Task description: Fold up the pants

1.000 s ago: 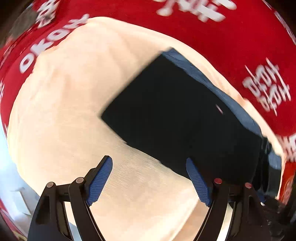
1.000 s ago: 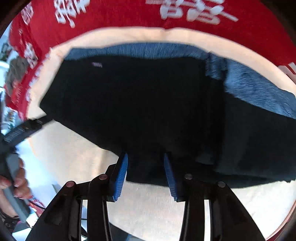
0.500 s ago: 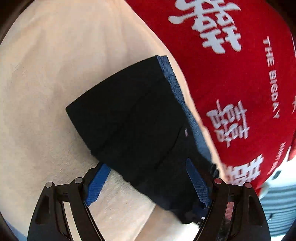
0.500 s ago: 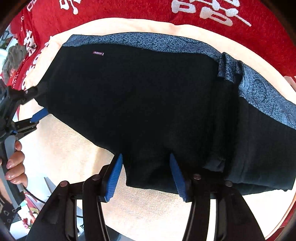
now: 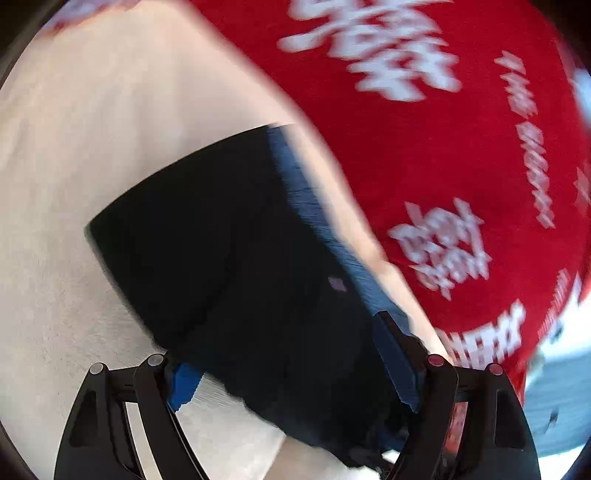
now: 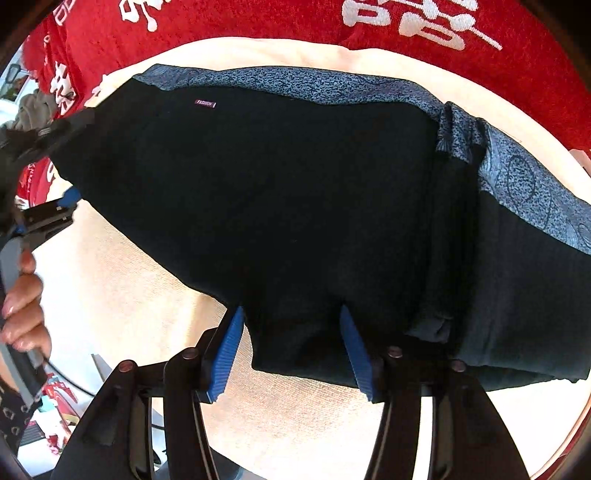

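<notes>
The folded black pants (image 6: 295,206) are lying on a cream cloth (image 6: 110,295) ringed by a red cover (image 6: 258,18) with white characters. The right gripper (image 6: 291,350) is straddling their near edge, jaws apart. The left gripper (image 5: 291,376) is spanning one end, wide. A small tag (image 6: 205,104) is reading "FASHION".
</notes>
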Demonstrator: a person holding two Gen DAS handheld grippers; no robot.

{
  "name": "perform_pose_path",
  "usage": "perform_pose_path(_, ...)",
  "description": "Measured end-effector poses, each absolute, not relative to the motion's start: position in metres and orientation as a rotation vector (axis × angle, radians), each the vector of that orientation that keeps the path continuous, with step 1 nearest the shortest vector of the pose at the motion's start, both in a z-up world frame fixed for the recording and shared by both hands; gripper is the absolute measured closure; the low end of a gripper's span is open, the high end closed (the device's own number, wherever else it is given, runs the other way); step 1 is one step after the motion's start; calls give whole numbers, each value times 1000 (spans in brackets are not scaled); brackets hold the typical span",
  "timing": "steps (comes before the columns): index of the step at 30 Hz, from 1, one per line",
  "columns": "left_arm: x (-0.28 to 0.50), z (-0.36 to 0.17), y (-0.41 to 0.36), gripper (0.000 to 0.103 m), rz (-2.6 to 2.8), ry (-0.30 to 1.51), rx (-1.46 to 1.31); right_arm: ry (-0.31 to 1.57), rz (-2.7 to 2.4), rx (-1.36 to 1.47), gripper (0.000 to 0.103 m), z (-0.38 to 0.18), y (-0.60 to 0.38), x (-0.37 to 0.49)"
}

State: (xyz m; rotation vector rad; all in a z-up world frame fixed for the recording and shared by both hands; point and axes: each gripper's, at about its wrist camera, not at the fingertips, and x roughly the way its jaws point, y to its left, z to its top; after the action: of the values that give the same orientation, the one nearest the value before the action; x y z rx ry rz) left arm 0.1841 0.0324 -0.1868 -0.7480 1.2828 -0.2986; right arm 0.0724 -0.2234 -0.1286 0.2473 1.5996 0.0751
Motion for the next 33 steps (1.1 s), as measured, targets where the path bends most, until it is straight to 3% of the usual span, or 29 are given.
perform_pose_path(3,186,-194,42,22,-227,1283,-841,1603,81,244,44,-128,-224,74)
perform_pose_path(4,186,-191,40,26,-214,1291,-808,1609,86,243,44,-126,-224,75)
perform_pose_path(6,187,-182,27,63,-154,1313,-616,1621,91,256,43,-122,-226,80)
perform_pose_path(7,187,-179,23,69,-143,1315,-562,1618,98,291,43,-116,-230,85)
perform_pose_path(10,183,-155,-1,71,-159,1253,-347,1573,109,357,41,-94,-240,103)
perform_pose_path(13,167,-126,-42,71,-211,1122,-50,1552,151,430,23,-72,-247,135)
perform_pose_path(21,147,-113,-84,71,-264,1017,239,1613,367,434,17,-39,-205,252)
perform_pose_path(33,138,-109,-89,71,-273,980,319,1904,515,208,17,-82,-99,308)
